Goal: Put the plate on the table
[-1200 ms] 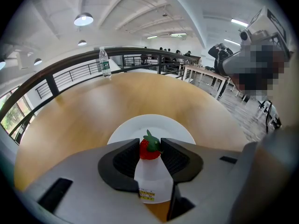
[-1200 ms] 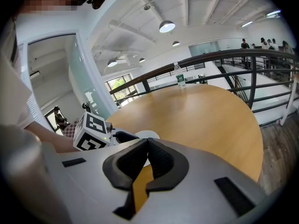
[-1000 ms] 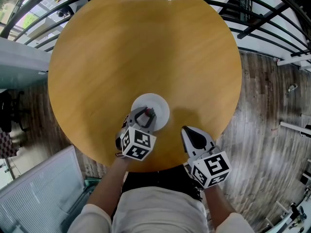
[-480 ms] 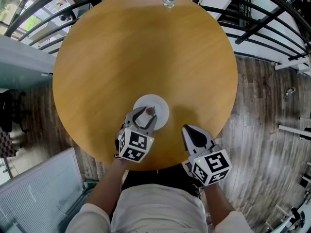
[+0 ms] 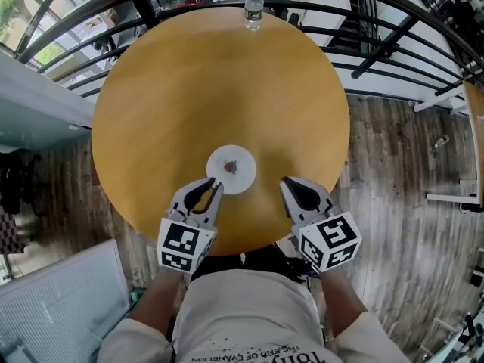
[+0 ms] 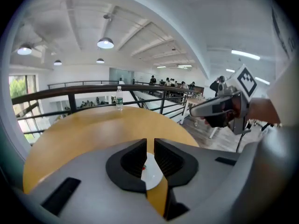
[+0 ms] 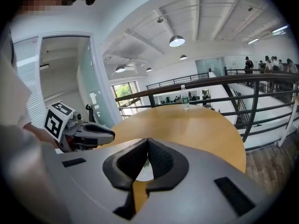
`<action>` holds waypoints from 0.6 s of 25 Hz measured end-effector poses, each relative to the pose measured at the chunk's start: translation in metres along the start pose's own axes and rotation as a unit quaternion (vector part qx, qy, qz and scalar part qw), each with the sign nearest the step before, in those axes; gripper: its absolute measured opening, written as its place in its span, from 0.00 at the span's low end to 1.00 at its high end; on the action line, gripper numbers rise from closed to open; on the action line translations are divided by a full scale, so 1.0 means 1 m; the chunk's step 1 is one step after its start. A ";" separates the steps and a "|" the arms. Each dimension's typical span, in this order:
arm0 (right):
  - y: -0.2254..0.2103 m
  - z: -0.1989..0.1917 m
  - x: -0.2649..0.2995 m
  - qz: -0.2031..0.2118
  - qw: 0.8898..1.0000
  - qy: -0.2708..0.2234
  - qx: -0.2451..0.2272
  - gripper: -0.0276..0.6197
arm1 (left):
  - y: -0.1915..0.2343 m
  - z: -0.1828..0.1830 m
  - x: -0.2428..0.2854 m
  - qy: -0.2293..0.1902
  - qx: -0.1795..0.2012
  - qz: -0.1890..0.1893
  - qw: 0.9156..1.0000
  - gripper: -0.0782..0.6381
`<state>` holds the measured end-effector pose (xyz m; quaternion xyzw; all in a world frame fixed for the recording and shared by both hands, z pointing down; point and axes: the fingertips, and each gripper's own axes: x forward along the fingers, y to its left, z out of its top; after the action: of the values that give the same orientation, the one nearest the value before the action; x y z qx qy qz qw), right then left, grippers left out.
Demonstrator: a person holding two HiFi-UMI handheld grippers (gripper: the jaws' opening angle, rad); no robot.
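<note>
My left tool (image 5: 209, 189), lower left of centre: jaws have just been closing, narrow gap left, nothing gripped. The small white round plate (image 5: 231, 169) sits on the round wooden counter (image 5: 219, 82), centre frame, just beyond both tools. My right tool (image 5: 293, 187), lower right: clenched, empty.

The left gripper (image 6: 150, 146) fills the bottom of the picture. Its jaws have just been closing and now stand a little apart, with nothing between them. Through the gap you can see a white plate (image 6: 153, 175) lying on the round yellow tabletop (image 6: 88, 134). A water bottle (image 6: 119, 98) stands at the far edge, near a black railing (image 6: 70, 96). The right gripper (image 6: 196, 110) hangs at the right, held by a hand (image 6: 264, 115).
</note>
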<state>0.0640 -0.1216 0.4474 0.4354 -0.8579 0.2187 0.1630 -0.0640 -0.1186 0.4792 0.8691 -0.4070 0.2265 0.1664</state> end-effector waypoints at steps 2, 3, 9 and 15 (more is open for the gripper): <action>0.002 0.011 -0.008 0.003 1.000 -0.006 -0.009 0.08 | -0.009 0.008 -0.009 -0.006 -0.025 -0.018 0.999 0.18; 0.003 0.015 -0.013 0.005 1.000 -0.009 -0.012 0.08 | -0.014 0.012 -0.014 -0.009 -0.028 -0.021 0.999 0.17; 0.024 0.025 -0.045 0.007 0.999 -0.031 -0.016 0.08 | -0.032 0.023 -0.054 -0.016 -0.034 -0.015 0.999 0.14; 0.049 0.024 -0.052 0.025 0.999 -0.029 -0.025 0.08 | -0.027 0.026 -0.090 -0.038 -0.034 0.012 0.999 0.14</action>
<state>0.0513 -0.0726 0.3910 0.4160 -0.8778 0.1889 0.1436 -0.0873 -0.0579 0.4073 0.8659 -0.4308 0.1818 0.1776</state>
